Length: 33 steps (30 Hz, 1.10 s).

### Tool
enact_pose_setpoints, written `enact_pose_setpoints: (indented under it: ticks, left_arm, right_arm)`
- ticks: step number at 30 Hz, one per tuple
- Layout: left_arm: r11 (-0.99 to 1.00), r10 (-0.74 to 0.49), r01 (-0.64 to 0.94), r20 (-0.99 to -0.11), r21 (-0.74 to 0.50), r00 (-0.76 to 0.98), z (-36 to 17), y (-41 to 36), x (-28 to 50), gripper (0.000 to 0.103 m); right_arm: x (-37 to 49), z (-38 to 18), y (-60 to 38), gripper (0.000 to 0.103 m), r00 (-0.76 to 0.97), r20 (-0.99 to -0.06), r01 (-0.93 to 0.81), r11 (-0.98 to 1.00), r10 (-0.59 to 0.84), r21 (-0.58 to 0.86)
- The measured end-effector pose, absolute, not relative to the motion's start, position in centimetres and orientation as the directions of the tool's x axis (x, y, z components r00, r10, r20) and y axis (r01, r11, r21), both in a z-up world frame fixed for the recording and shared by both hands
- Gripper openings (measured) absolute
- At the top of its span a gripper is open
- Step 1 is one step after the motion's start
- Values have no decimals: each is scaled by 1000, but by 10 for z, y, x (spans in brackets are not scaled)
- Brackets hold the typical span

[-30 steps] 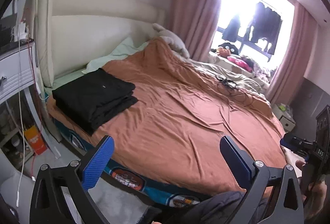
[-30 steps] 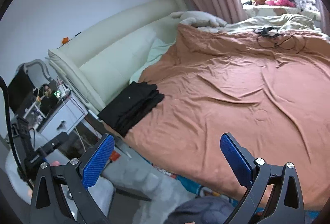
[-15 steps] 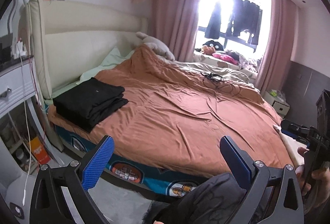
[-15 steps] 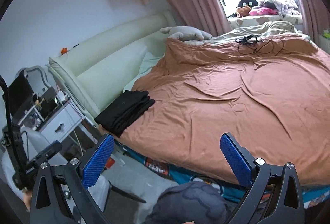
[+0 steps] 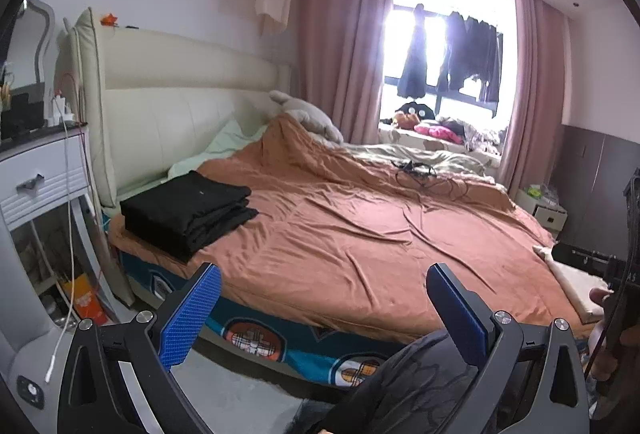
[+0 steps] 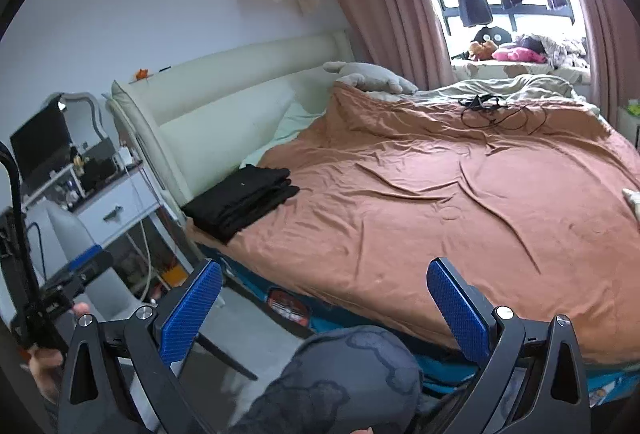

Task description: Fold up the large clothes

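Note:
A folded black garment (image 5: 188,212) lies in a neat stack on the near left corner of the bed, also seen in the right wrist view (image 6: 242,200). My left gripper (image 5: 320,310) is open with nothing between its blue pads, held back from the bed's near edge. My right gripper (image 6: 324,308) is open too and holds nothing. Both hang well short of the black stack, above a knee in dark patterned cloth (image 6: 340,378). At the bed's right edge lies a pale cloth (image 5: 572,280).
An orange-brown sheet (image 5: 380,234) covers the bed, with a tangle of black cables (image 5: 420,170) far back. A cream headboard (image 5: 168,106), a white nightstand (image 5: 40,174) with a dangling cable, and a small cabinet (image 5: 542,208) flank it. Clothes hang at the window (image 5: 452,50).
Both grippers have drawn back and tilted up from the bed, so more of the room and window shows. The black stack has stayed in place. Both stay open.

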<state>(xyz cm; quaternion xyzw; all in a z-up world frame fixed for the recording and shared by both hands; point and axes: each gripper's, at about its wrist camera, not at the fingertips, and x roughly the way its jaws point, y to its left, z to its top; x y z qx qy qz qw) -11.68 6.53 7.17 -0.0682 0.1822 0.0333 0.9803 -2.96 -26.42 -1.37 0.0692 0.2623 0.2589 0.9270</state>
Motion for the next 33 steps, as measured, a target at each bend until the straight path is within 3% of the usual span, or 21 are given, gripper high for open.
enact_pose_setpoints:
  ticks: [12,33]
  left_arm:
    - [989,74,-113,-357,-91,931,50,64,-109,103]
    - [990,77,-116,-375,-84,924,48,53,-111,103]
  right_arm:
    - [-28,-50,-281,103,732,-453,-439,861,509,257]
    - [-32,-49,-305,103,754,-418,-427,861,507,275]
